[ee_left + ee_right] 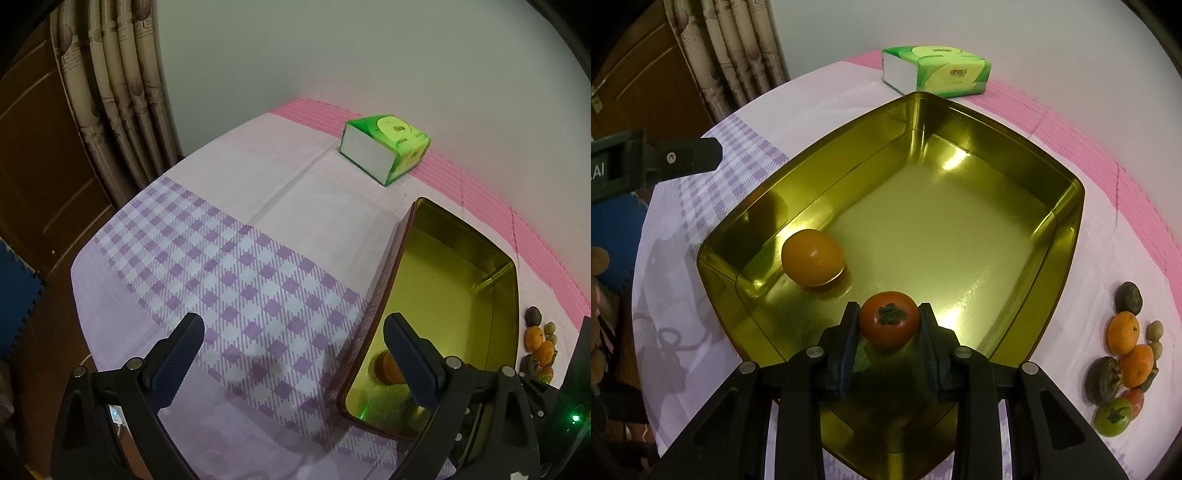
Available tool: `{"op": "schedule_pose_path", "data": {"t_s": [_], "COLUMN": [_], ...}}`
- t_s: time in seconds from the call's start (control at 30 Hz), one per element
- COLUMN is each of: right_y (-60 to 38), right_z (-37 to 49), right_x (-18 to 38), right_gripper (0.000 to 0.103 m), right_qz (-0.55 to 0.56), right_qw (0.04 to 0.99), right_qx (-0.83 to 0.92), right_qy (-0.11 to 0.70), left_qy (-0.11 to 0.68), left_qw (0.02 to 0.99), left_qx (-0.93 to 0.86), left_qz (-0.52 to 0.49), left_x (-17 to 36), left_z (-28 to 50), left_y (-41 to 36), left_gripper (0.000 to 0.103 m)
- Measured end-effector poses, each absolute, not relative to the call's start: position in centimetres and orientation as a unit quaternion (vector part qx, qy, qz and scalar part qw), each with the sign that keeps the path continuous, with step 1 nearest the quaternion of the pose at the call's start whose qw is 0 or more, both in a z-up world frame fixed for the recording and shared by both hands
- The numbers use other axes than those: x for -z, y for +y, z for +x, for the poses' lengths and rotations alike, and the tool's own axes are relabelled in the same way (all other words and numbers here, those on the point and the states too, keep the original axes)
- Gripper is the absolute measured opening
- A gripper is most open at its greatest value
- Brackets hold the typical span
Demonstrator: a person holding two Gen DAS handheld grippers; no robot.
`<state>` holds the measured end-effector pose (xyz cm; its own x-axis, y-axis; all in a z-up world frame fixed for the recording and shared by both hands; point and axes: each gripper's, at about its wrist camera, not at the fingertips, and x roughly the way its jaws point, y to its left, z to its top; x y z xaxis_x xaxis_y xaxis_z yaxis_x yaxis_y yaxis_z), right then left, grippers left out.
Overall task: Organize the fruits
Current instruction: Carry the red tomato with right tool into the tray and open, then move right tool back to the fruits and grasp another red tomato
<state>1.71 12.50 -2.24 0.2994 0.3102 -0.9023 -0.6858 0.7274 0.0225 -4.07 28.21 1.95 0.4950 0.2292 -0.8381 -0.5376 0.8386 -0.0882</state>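
Orange (388, 367): partly hidden behind the left gripper's finger (410, 360).
Fruit pile (537, 347): small at frame edge, kinds unclear.
Tin (1067, 236): near corner covered by right gripper (888, 325).
Red fruit (888, 325): underside hidden.

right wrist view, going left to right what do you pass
left gripper → orange in the tin → persimmon held by the right gripper → fruit pile on the cloth
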Motion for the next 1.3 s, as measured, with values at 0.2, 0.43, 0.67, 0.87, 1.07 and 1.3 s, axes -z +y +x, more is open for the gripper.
{"op": "schedule_pose_path", "data": {"t_s": [0.2, 0.43, 0.67, 0.87, 1.07, 1.3], "right_y": [12.4, 12.2, 11.8, 10.8, 7.2, -0.6], "right_z": [1.6, 1.4, 1.2, 0.8, 0.9, 2.8], "right_x": [2.2, 2.1, 1.4, -0.5, -3.2, -4.2], "right_gripper": [0.033, 0.033, 0.038, 0.038, 0.038, 0.043], "right_qz": [-0.184, -0.177, -0.165, -0.146, -0.111, -0.082], "right_qw": [0.783, 0.785, 0.789, 0.801, 0.827, 0.859], "right_qx": [-0.318, -0.316, -0.316, -0.319, -0.301, -0.22], "right_qy": [0.502, 0.503, 0.501, 0.485, 0.462, 0.456], "left_qy": [0.45, 0.45, 0.456, 0.457, 0.457, 0.459], "left_qw": [0.848, 0.849, 0.845, 0.844, 0.845, 0.846], "left_qx": [-0.223, -0.221, -0.225, -0.226, -0.223, -0.221], "left_qz": [-0.169, -0.167, -0.168, -0.167, -0.163, -0.158], "left_x": [-1.9, -1.8, -1.6, -1.5, -1.5, -1.5], "left_z": [-4.1, -4.1, -4.2, -4.1, -4.0, -4.0], "left_y": [28.0, 27.9, 28.0, 28.1, 27.9, 27.6], "left_gripper": [0.096, 0.096, 0.096, 0.096, 0.096, 0.096]}}
